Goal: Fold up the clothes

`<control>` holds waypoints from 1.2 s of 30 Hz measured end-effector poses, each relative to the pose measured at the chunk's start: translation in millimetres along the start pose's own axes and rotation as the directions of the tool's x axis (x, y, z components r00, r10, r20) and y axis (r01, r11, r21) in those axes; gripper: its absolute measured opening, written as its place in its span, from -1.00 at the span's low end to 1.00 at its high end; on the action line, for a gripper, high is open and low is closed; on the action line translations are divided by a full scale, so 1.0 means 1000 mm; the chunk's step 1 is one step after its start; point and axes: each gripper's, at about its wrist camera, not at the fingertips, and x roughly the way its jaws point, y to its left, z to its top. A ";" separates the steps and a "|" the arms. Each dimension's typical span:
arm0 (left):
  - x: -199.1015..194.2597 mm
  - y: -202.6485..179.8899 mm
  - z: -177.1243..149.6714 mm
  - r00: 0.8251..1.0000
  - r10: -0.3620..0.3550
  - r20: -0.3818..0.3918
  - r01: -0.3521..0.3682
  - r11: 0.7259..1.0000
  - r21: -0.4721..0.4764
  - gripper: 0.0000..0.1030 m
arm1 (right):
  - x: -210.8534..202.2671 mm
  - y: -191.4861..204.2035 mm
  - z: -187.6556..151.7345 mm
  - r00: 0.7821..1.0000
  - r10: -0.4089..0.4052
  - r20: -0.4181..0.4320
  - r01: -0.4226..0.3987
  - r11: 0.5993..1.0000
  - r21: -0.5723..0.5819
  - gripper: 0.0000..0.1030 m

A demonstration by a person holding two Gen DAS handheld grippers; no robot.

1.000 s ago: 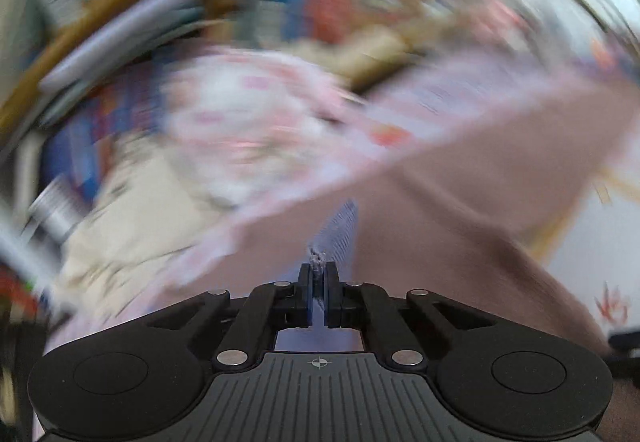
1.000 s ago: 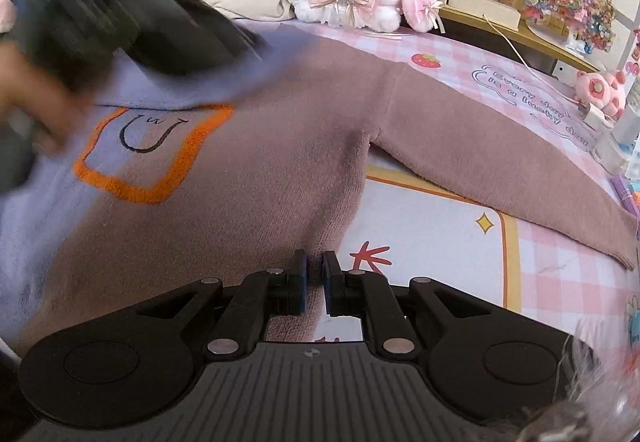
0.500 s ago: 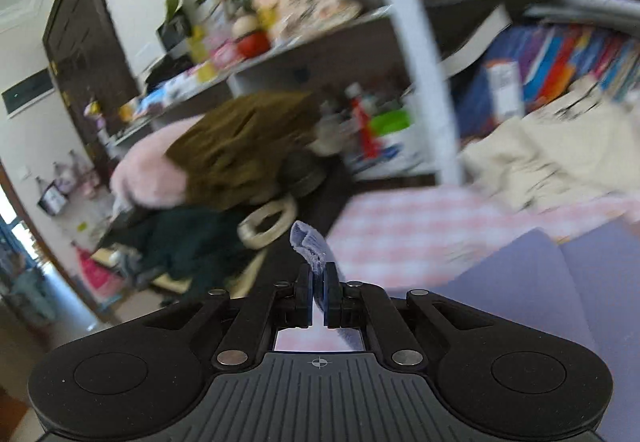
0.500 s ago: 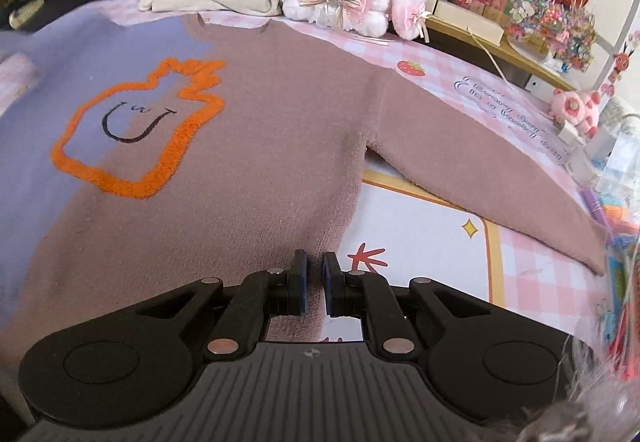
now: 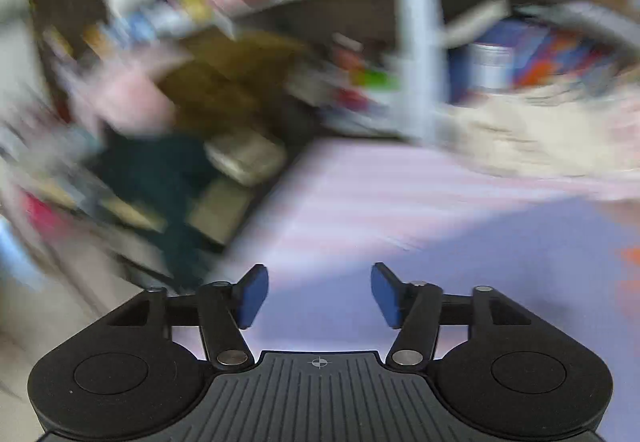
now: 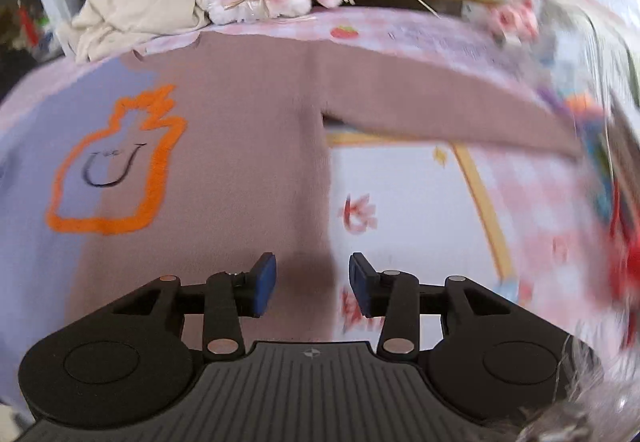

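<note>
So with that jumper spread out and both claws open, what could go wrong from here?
The long brown sleeve of the brown and lilac knitted jumper reaches towards blurred clutter at the table's right edge; folding it might drag things over. The open right gripper straddles the jumper's side edge, so it might pinch the pink checked tablecloth too.

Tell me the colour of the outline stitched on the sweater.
Orange outline on the sweater, clearest in the right wrist view.
</note>
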 end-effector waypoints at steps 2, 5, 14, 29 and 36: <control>0.000 -0.017 -0.025 0.979 -0.186 -0.079 0.181 0.981 -0.072 0.15 | -0.007 -0.001 -0.010 1.000 0.003 -0.011 -0.002 0.999 0.044 -0.25; 0.001 -0.048 -0.057 0.949 -0.284 -0.137 0.271 0.956 -0.110 0.15 | -0.017 0.004 -0.029 1.000 -0.011 -0.018 0.012 0.998 0.063 -0.25; 0.014 -0.079 -0.083 0.891 -0.377 -0.252 0.355 0.926 -0.130 -0.53 | -0.028 0.007 -0.056 1.000 0.002 -0.009 0.000 0.990 0.138 -0.56; 0.030 -0.060 -0.070 0.916 -0.324 -0.237 0.309 0.946 -0.102 -0.88 | -0.012 0.056 -0.042 0.998 0.057 0.011 -0.058 0.998 0.017 -0.72; 0.014 -0.058 -0.083 0.911 -0.339 -0.234 0.310 0.938 -0.154 -0.68 | -0.015 0.037 -0.050 0.997 0.076 0.014 -0.077 0.994 0.081 -0.59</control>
